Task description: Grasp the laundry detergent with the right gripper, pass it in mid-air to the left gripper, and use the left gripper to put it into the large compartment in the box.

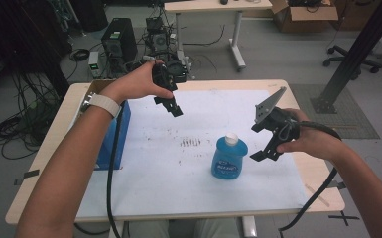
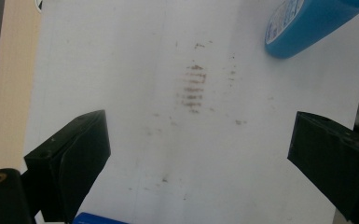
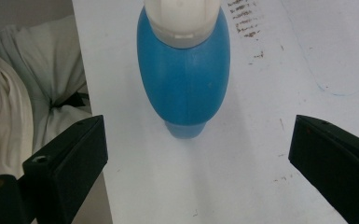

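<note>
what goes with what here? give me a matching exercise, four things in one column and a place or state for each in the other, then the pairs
Things:
1. blue bottle
2. left gripper
3. right gripper
4. blue box

Places or states:
A. open, held up over the far left part of the white sheet
B. at the left edge of the white sheet, beside the person's left forearm
C. upright on the white sheet, white cap on top
D. open, just right of the bottle, not touching it

Pairs: 1-C, 2-A, 3-D, 4-B
</note>
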Demonstrator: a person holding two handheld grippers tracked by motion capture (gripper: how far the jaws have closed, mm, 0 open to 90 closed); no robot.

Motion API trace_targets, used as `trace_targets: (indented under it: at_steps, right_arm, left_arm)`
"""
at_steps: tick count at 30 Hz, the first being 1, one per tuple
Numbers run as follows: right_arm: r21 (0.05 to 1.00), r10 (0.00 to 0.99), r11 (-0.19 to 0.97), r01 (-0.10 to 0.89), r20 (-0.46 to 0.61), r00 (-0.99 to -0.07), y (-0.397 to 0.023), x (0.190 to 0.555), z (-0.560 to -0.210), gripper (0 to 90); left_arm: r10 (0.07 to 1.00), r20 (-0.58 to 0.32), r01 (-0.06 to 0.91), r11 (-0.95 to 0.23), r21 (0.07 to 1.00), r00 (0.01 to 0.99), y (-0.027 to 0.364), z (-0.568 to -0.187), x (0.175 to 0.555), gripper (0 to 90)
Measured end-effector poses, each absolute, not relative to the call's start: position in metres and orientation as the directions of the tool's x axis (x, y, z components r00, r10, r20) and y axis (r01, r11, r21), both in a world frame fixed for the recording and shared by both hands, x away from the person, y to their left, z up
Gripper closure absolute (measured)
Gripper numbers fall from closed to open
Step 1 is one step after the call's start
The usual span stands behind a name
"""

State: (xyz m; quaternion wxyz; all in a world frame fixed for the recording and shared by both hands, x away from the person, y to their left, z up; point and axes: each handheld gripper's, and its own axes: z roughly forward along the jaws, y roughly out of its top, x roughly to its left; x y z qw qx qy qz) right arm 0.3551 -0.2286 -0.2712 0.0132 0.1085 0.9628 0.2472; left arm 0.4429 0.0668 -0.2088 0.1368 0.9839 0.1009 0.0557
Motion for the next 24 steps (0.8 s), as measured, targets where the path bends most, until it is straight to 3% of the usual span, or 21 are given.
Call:
trace_targets:
  at_steps: [24]
  right_arm:
    - [0.518,0.206,0.832,0.199,0.046,-0.978,-0.225,0.356,-0.302,4.1]
  left_arm:
    - [0.212,0.083,0.183,-0.944,0.274,0.974,0.067,-0.210,0.441,6.0]
